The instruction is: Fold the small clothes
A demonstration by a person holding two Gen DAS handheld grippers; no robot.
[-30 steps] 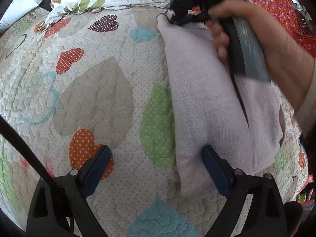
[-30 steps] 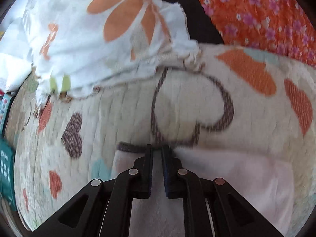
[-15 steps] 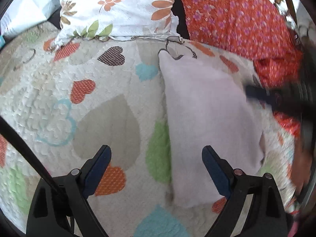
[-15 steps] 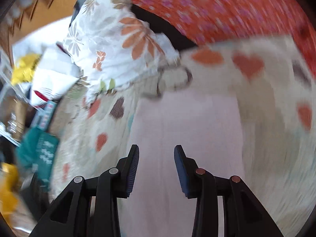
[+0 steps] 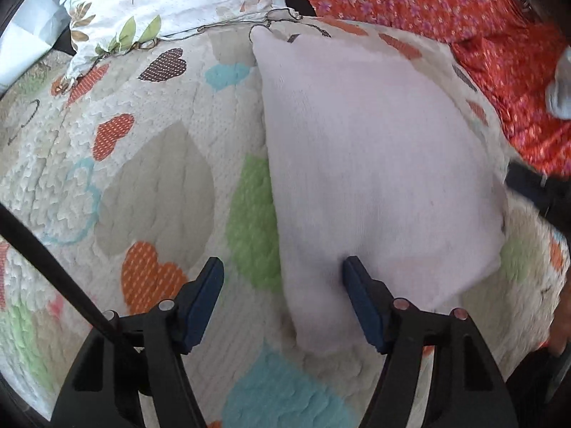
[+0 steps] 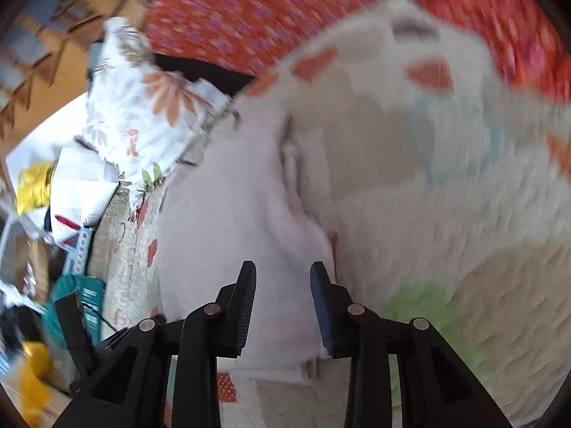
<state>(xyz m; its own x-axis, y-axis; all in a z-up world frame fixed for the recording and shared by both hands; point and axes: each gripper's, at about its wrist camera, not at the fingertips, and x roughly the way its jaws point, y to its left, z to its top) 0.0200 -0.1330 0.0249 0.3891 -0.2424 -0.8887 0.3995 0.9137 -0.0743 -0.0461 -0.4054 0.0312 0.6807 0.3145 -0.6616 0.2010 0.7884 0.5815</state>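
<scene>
A pale pink folded garment [image 5: 374,164] lies flat on the heart-patterned quilt [image 5: 142,164]. My left gripper [image 5: 283,285] is open and straddles the garment's near left edge, its right finger over the cloth. In the right wrist view, blurred by motion, the same garment [image 6: 228,214] lies below my right gripper [image 6: 283,285], which is open and empty over the garment's near right edge. Part of the right gripper's dark body [image 5: 539,196] shows at the right edge of the left wrist view.
A white pillow with orange flowers [image 5: 171,3] lies at the far side of the quilt. Red floral fabric [image 5: 446,10] lies far right. Boxes and clutter [image 6: 46,249] stand beside the bed's left edge.
My right gripper let go of the garment's far corner, opened, and swung back to the garment's near right side. The left gripper stayed open and shifted slightly closer over the near left edge.
</scene>
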